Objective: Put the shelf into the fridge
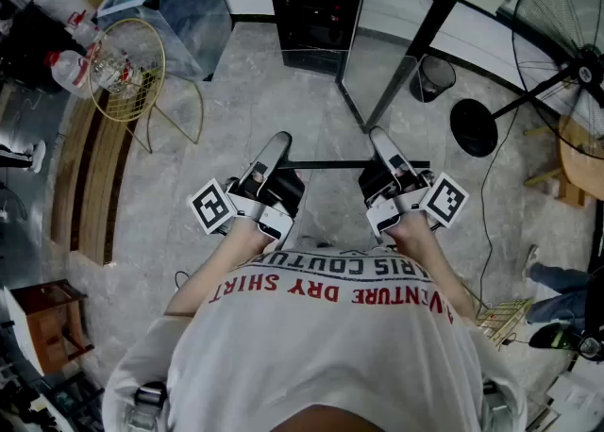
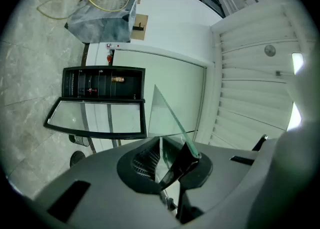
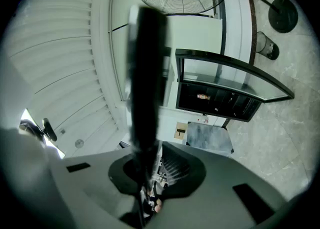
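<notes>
The shelf is a clear glass pane with a black front strip (image 1: 354, 165), and I hold it level between both grippers at chest height. My left gripper (image 1: 276, 147) is shut on its left edge; in the left gripper view the greenish glass (image 2: 172, 115) runs into the jaws (image 2: 167, 165). My right gripper (image 1: 382, 142) is shut on the right edge, where the black strip (image 3: 147, 73) fills the jaws (image 3: 150, 165). The black fridge (image 1: 316, 1) stands straight ahead with its glass door (image 1: 392, 29) swung open to the right. A small item sits inside the fridge (image 2: 102, 84).
A standing fan (image 1: 566, 24) with a round base (image 1: 474, 126) and a small bin (image 1: 431, 76) are at the right. A gold wire stand (image 1: 127, 67) and a wooden bench (image 1: 94, 175) are at the left. Another person's legs (image 1: 557, 279) show at far right.
</notes>
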A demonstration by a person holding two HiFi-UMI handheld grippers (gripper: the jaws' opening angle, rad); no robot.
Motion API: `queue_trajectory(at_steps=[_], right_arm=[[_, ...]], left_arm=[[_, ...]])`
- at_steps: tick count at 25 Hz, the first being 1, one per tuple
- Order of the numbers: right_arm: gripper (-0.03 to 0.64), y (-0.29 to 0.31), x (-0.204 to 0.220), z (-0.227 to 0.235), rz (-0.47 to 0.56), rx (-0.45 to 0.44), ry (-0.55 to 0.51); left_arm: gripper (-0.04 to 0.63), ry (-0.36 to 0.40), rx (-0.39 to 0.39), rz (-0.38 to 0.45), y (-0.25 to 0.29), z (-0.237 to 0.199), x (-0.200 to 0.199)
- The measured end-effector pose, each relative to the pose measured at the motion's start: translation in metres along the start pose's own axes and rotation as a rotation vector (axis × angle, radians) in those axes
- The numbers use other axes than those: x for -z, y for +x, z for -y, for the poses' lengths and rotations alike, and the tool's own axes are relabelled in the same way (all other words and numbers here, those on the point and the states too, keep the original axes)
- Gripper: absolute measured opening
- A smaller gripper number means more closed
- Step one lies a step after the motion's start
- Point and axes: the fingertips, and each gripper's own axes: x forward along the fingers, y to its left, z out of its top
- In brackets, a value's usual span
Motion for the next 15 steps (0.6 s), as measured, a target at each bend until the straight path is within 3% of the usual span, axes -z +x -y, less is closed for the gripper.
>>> queue_trajectory(at_steps=[15], right_arm=[[0.032, 0.0059, 0.0058, 0.0014, -0.001, 0.019, 0.024]], left_arm=[[0.046, -0.027, -0.012, 0.006, -0.0034, -0.0021, -0.0073]])
